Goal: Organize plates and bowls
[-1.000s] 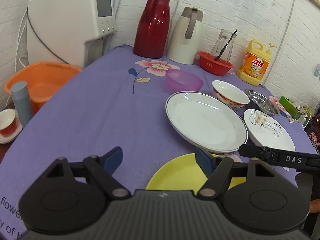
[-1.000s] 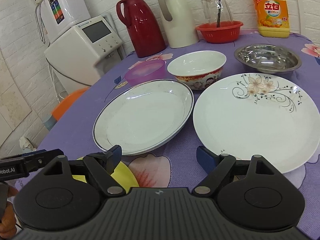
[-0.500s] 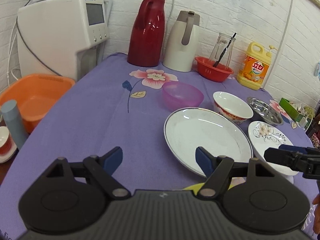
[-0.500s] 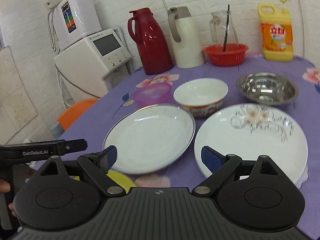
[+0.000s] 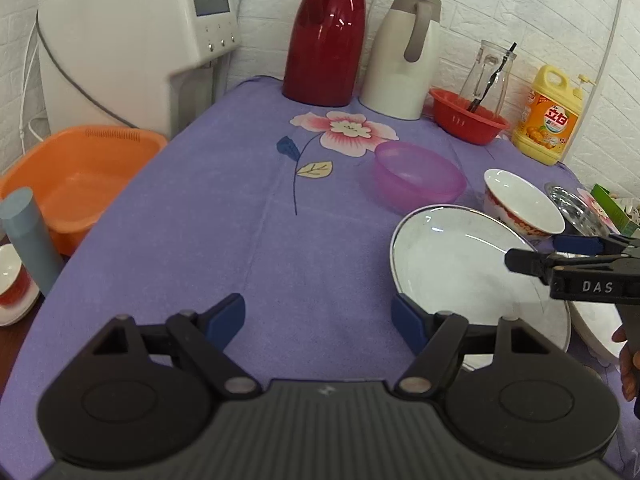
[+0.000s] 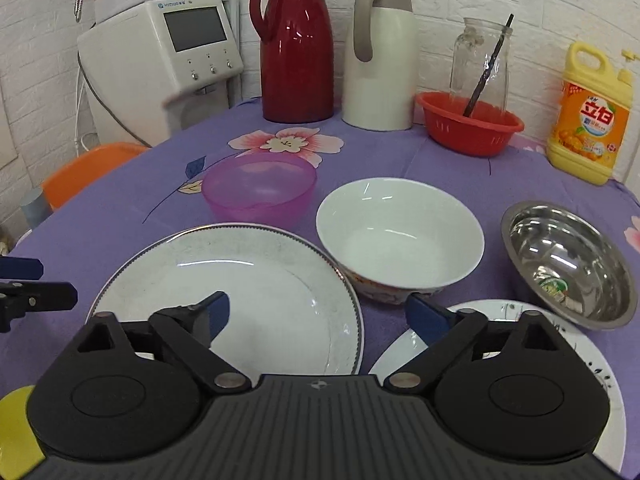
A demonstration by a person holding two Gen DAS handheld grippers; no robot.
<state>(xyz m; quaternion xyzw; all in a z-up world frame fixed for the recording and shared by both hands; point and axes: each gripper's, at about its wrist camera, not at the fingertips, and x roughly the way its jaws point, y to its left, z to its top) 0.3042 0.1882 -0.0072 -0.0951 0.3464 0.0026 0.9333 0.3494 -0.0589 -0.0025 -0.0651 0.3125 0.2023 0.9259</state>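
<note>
A large white plate (image 6: 240,292) (image 5: 460,272) lies on the purple tablecloth. Behind it stand a pink plastic bowl (image 6: 260,188) (image 5: 418,176), a white bowl with a red pattern (image 6: 400,236) (image 5: 520,204) and a steel bowl (image 6: 568,264) (image 5: 572,204). A floral plate (image 6: 600,380) lies at the right and a yellow plate (image 6: 16,432) shows at the lower left. My right gripper (image 6: 316,316) is open and empty above the white plate's near edge; it also shows in the left wrist view (image 5: 536,256). My left gripper (image 5: 318,320) is open and empty over bare cloth.
A red thermos (image 6: 296,40), a white thermos (image 6: 380,52), a red basket with a glass jar (image 6: 468,120) and a yellow detergent bottle (image 6: 592,116) line the back wall. A white water dispenser (image 5: 132,40) and an orange basin (image 5: 76,176) stand left of the table.
Both grippers have moved forward over the table and stayed open. The yellow plate has slipped out of the left wrist view; the bowls are nearer in the right wrist view.
</note>
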